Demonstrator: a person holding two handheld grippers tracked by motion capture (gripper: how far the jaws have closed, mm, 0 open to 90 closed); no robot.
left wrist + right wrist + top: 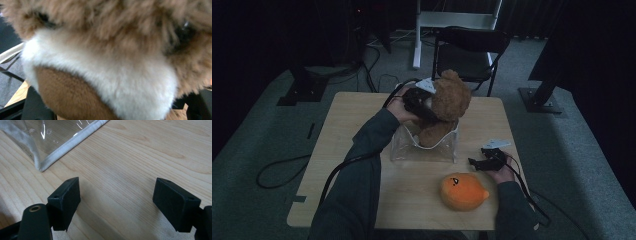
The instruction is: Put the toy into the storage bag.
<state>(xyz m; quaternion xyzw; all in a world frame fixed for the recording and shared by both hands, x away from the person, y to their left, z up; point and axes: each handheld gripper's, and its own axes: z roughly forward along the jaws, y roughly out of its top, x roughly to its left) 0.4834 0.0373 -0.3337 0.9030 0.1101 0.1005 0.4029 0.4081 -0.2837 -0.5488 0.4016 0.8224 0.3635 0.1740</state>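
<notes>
Nearest, low in the high view, an orange plush point(463, 191) lies on the bench point(362, 200). Just right of it, the right hand-held gripper point(477, 162) rests on the wood, jaws spread wide with nothing between them. Mid-frame stands a clear pouch point(404, 147). Above it, the left hand-held gripper point(424, 107) pinches the teddy bear point(451, 100), whose legs dip into the pouch.

a light wooden table point(362, 115) with a pale grain stands on grey carpet point(257, 140). near its middle sits a clear plastic pouch point(432, 150) with white piping, standing open. toward the near right edge lies an orange plush toy point(462, 191), well apart from the pouch.
</notes>
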